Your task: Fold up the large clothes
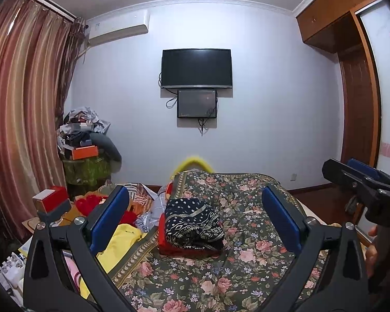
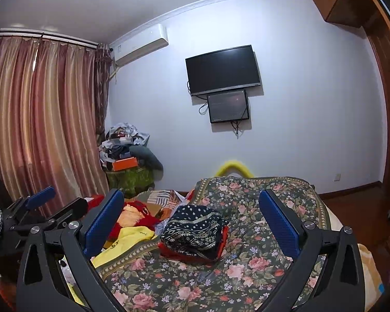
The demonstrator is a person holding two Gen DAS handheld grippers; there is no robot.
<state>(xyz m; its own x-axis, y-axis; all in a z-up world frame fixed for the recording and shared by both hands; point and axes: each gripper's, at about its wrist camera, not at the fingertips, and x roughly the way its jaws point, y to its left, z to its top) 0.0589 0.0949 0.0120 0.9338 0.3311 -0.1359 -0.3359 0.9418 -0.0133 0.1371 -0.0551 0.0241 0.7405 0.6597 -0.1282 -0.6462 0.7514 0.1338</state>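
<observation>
A folded dark navy patterned garment (image 1: 195, 223) lies on top of a folded red one (image 1: 169, 249) on the floral bedspread (image 1: 195, 280). It also shows in the right wrist view (image 2: 195, 230). My left gripper (image 1: 195, 221) is open and empty, held above the bed in front of the stack. My right gripper (image 2: 192, 223) is open and empty too, and shows at the right edge of the left wrist view (image 1: 351, 171). A yellow garment (image 1: 117, 247) and red clothes (image 1: 88, 204) lie loose to the left of the stack.
A heap of unfolded clothes (image 2: 148, 208) covers the bed's left side. A red box (image 1: 52, 197) sits near the curtain (image 1: 20, 104). A cluttered stand (image 1: 88, 156) is in the far corner. A TV (image 1: 196, 67) hangs on the wall; a wardrobe (image 1: 356, 78) stands to the right.
</observation>
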